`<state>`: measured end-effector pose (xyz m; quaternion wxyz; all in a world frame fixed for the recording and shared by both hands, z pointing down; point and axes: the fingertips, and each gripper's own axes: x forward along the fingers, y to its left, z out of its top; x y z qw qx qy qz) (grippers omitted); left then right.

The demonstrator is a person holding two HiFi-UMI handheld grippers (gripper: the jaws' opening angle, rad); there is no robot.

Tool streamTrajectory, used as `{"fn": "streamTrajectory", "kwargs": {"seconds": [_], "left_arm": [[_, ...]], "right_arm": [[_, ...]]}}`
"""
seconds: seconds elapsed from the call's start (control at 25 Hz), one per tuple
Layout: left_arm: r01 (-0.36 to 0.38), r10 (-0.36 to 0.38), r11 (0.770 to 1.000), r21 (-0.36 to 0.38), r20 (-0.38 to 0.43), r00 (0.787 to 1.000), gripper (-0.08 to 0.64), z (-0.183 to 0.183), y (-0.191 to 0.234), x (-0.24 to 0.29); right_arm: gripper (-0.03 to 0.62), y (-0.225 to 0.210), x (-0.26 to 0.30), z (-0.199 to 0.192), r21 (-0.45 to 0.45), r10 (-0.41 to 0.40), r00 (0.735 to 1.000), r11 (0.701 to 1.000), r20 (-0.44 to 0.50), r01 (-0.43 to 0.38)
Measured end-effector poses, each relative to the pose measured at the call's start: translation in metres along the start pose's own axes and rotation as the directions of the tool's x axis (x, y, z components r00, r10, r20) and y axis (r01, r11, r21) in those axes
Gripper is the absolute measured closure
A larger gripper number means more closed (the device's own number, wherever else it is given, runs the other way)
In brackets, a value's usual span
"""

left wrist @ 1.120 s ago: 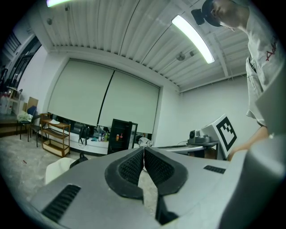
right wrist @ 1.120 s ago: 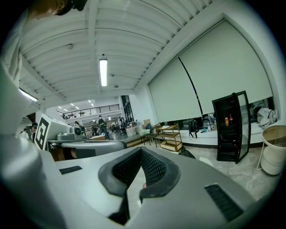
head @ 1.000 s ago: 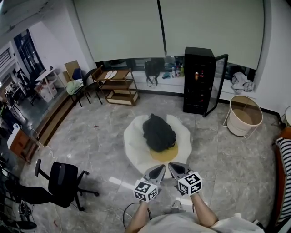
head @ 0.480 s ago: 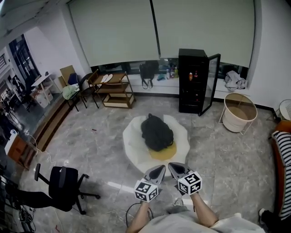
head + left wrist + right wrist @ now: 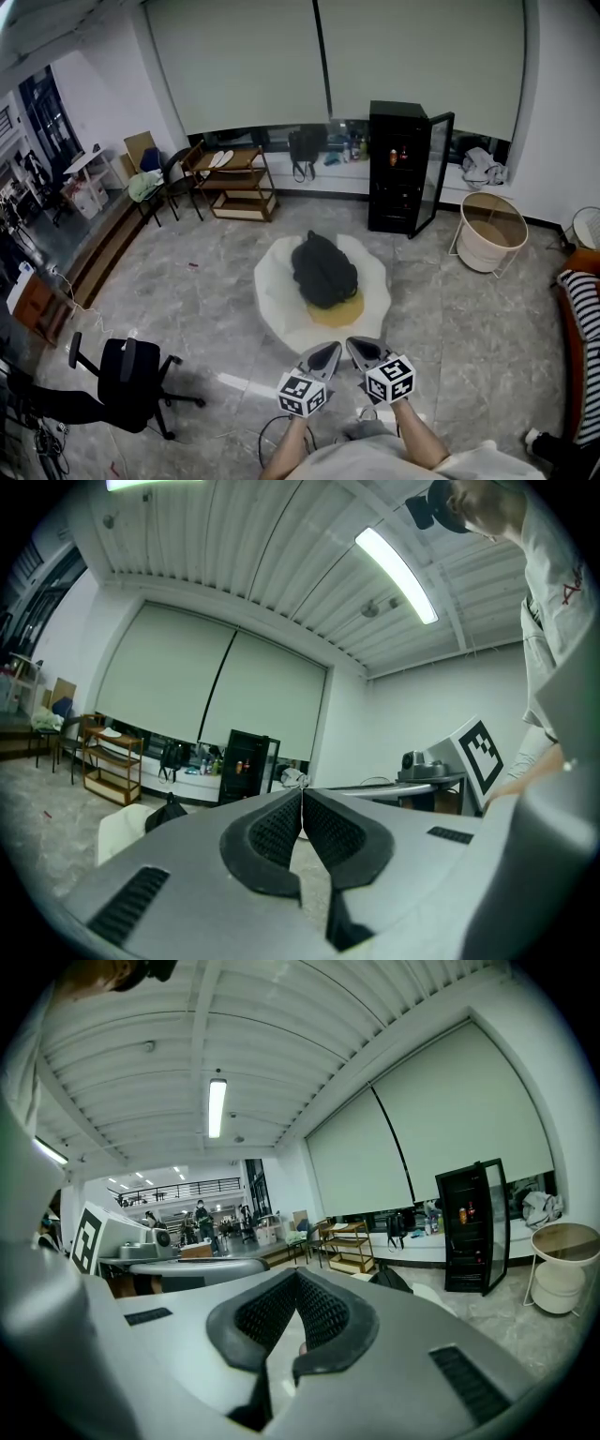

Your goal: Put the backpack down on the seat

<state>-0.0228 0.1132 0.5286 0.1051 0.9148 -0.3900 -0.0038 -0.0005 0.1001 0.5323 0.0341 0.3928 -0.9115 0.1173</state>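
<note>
Marble floor, mid-room: backpack point(image 5: 324, 272) lies on the white seat point(image 5: 275, 298), well ahead of you. Left gripper point(image 5: 322, 356) and right gripper point(image 5: 367, 352) are both closed and empty, near your body. Placement looks done, so just confirm the bag sits centred. No regrip looks needed.

Backpack point(image 5: 323, 272) black; seat point(image 5: 277, 292) white with yellow; fridge point(image 5: 396, 164) black; floor point(image 5: 187, 300) grey, marbled.
</note>
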Motion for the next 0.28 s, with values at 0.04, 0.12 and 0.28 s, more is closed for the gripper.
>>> {"fn": "streamTrajectory", "kwargs": {"seconds": [0.04,0.12,0.28], "left_arm": [[0.000,0.000,1.000,0.001,0.000,1.000,0.526,-0.0015,0.0003,-0.0011],[-0.001,0.001,1.000,0.000,0.003,1.000,0.526,-0.0037,0.0007,-0.0025],[0.000,0.000,1.000,-0.001,0.006,1.000,0.526,-0.0041,0.0018,-0.0062]], "right_arm": [[0.565,0.0009,0.0002,-0.0012,-0.001,0.001,1.000,1.000,-0.001,-0.001],[0.565,0.0024,0.0006,-0.0026,-0.006,0.003,1.000,1.000,-0.002,-0.003],[0.565,0.0066,0.0028,-0.0011,-0.015,0.005,1.000,1.000,0.001,-0.005]]}}
